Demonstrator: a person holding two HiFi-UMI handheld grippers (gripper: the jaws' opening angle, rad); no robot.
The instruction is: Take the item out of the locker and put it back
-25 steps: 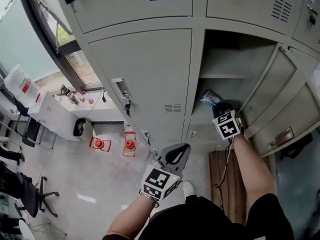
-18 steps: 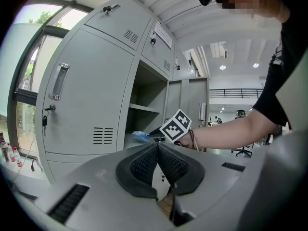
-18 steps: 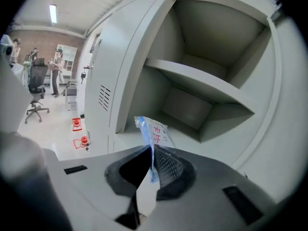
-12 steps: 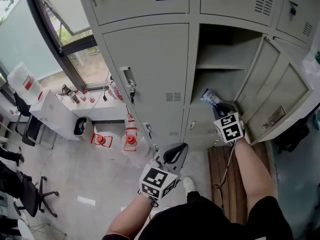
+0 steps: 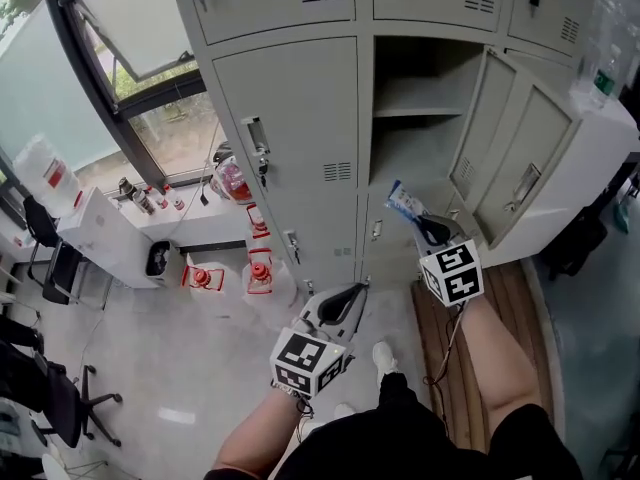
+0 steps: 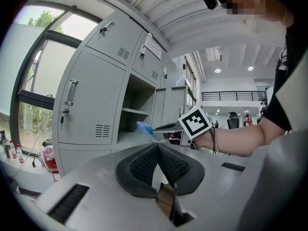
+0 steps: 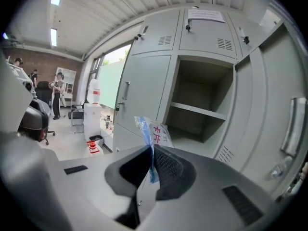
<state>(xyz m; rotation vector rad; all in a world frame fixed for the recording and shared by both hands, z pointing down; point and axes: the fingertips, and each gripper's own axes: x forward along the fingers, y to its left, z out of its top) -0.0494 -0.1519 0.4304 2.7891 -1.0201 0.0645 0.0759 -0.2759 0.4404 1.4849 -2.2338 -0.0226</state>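
My right gripper (image 5: 428, 227) is shut on a small blue and white packet (image 5: 404, 201), held in the air in front of the open locker (image 5: 412, 143). In the right gripper view the packet (image 7: 153, 134) sticks up from between the closed pads, outside the locker compartment (image 7: 199, 107), which holds nothing I can see. The locker door (image 5: 517, 168) stands swung open to the right. My left gripper (image 5: 347, 301) hangs lower, in front of the closed locker doors, shut with nothing in it; its pads (image 6: 169, 163) meet at the tips in the left gripper view.
Closed grey locker doors (image 5: 290, 138) fill the left of the open one. A window (image 5: 150, 98) is at the left, with a white cabinet (image 5: 110, 228), red cones (image 5: 258, 268) and office chairs (image 5: 50, 388) on the floor below. A wooden board (image 5: 520, 298) lies at my right.
My right gripper has drawn back out of the locker with the packet and now holds it clear of the opening. The left gripper has shifted back with me.
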